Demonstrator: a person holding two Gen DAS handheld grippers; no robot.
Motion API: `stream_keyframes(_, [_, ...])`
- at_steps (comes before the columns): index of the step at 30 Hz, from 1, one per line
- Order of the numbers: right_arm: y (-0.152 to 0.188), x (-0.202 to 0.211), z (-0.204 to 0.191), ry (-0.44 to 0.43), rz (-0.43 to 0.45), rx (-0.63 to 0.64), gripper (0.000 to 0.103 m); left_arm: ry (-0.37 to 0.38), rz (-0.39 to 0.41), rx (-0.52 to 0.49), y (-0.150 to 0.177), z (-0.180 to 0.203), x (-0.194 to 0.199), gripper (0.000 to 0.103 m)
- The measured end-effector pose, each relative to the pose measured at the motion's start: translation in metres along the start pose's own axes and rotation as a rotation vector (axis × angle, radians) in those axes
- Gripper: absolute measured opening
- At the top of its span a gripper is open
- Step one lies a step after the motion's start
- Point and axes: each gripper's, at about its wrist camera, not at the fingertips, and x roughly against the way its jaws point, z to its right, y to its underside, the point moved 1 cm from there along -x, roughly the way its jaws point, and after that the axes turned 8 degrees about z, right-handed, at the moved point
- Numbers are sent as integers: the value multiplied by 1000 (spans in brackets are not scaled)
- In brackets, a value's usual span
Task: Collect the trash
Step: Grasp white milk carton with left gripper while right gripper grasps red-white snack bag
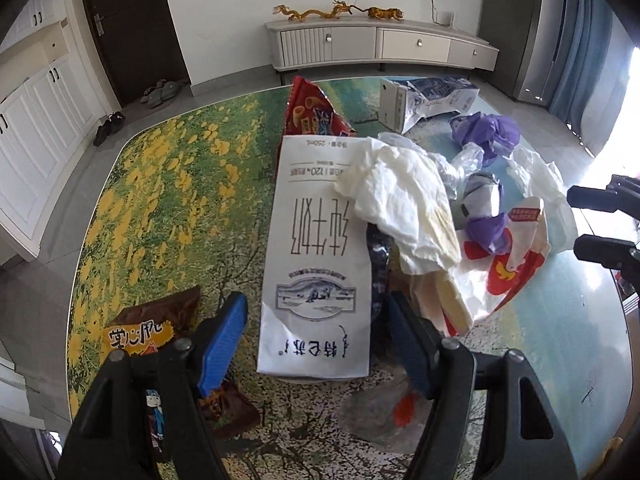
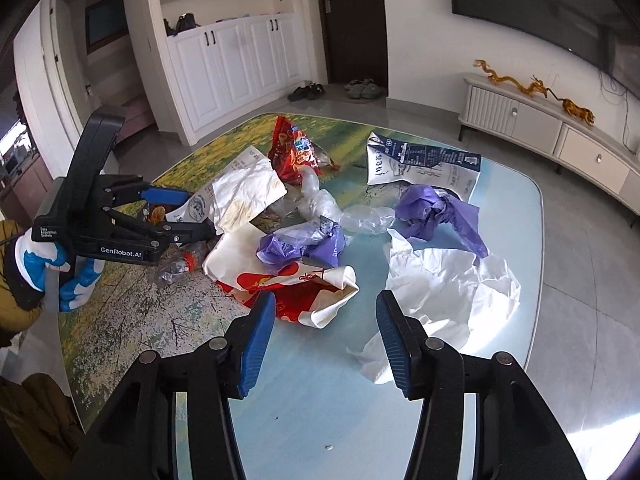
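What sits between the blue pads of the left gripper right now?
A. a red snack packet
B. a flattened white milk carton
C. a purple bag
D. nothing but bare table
B: in the left wrist view the flattened white milk carton lies between the left gripper pads, which stand apart from it.

White walls [image 2: 420, 20] meet a grey tiled floor [image 2: 580, 300]. White cabinets [image 2: 236, 60] flank a dark door [image 2: 352, 20]. A low sideboard [image 1: 380, 46] carries golden dragon figures [image 1: 316, 13]; bright daylight enters from the right side of the left wrist view.

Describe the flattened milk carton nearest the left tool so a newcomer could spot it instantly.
On the flower-print table, find the trash heap near its middle. The milk carton lies flat at the heap's edge, partly under a crumpled white tissue. It alone is a long white panel with big dark characters and a landscape emblem.
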Motion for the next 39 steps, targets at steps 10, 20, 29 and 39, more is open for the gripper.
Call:
stream_keyframes(10, [-12, -28, -1, -81, -85, 160, 53, 44, -12, 60, 1, -9, -10, 69])
stream_keyframes(20, [-11, -41, -11, -133, -154, 264, 30, 58, -6, 97, 7, -16, -8, 57])
stream_keyframes(29, [-3, -34, -23, -164, -179, 282, 25, 57, 24, 136, 12, -24, 0, 51])
stream_keyframes(39, [2, -57, -45, -225, -208, 296, 33, 67, 72, 213, 16, -40, 18, 51])
